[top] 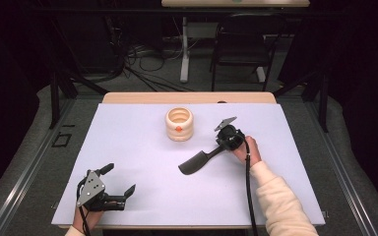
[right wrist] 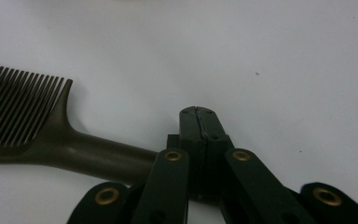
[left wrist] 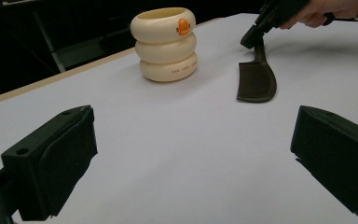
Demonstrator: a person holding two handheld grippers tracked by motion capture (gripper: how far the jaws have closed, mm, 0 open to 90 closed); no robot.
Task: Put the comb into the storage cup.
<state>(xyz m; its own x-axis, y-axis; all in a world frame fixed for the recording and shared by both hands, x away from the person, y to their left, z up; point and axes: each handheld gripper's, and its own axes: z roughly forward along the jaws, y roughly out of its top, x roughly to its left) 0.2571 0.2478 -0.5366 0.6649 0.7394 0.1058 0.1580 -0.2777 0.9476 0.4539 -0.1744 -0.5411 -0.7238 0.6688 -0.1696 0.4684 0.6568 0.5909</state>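
A dark comb [top: 194,163] [left wrist: 256,84] [right wrist: 51,144] lies flat on the white table sheet [top: 142,162], teeth end toward the near left. My right gripper [top: 218,147] [right wrist: 196,111] is shut, its jaws pressed together with nothing seen between them. Its tip sits right at the comb's handle end, and the handle runs under its left linkage, so I cannot tell whether they touch. A cream ringed cup [top: 179,124] [left wrist: 165,44] with an orange mark stands upright at the centre back. My left gripper [top: 120,178] [left wrist: 193,154] rests open at the near left, holding nothing.
The sheet's front edge runs close behind my left gripper. Past the table's wooden far edge [top: 187,97] are a dark chair [top: 241,44], a white table leg [top: 184,54] and cables on the floor.
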